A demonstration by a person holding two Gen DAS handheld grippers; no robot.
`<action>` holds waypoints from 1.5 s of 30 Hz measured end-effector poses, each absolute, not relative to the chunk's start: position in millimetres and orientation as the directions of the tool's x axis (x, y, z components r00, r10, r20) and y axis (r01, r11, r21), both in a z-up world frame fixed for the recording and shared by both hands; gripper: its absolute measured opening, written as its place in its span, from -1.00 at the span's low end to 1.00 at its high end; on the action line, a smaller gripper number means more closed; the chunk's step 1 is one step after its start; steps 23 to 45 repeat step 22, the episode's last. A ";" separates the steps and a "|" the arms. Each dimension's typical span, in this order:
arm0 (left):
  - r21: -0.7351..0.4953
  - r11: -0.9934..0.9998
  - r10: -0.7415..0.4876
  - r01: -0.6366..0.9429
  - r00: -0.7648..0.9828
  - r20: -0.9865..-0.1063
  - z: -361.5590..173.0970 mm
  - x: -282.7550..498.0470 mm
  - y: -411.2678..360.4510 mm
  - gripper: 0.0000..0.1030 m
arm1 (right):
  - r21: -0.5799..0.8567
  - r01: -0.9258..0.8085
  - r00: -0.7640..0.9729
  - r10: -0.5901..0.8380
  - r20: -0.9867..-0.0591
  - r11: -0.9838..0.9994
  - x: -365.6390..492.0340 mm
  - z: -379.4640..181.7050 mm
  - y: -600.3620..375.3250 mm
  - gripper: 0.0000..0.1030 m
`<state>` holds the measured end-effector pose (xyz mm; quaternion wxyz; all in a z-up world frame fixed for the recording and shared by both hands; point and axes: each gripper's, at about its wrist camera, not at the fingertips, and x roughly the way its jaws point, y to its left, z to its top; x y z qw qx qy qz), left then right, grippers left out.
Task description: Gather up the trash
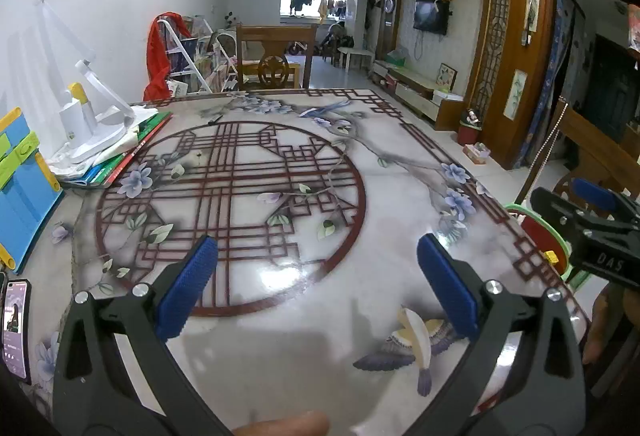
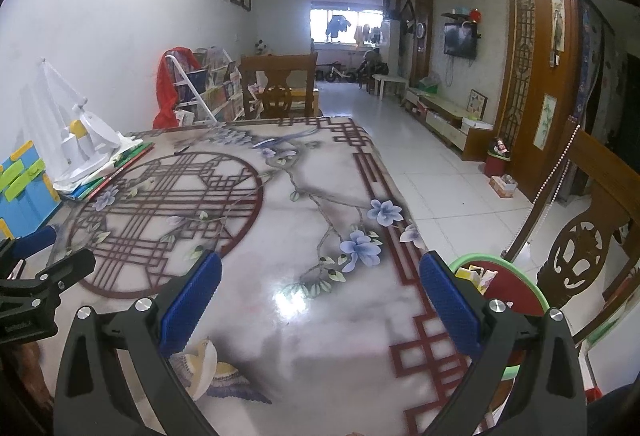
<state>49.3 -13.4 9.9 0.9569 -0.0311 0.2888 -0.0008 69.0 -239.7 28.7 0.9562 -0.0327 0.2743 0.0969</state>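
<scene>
I see two grippers, and both are mine. My left gripper (image 1: 316,284) has its blue pads spread wide apart, with nothing between them. My right gripper (image 2: 320,296) is spread wide too, and it holds nothing. Both hang low over the table (image 1: 280,296), the one with the flower and bird pictures on top.

I count one bin (image 2: 516,288). It is red with a green rim, and it sits just off the right edge of the table, near my right gripper. Inside it I can see some bits of trash (image 2: 478,276), yellow and white, but they are too small to count.

On the far left of the table there is one white lamp (image 1: 86,107) on a pile of books (image 1: 120,159), one blue and green box (image 1: 20,179), and one phone (image 1: 16,328) by the near edge.

One wooden chair (image 2: 278,87) stands at the far end of the table.
</scene>
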 end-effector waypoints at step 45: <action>-0.056 0.998 -0.003 -0.032 0.841 -0.542 12.9 47.6 -16.9 0.90 | -0.012 -0.202 0.831 0.165 -0.531 0.979 69.0 28.6 -239.9 0.86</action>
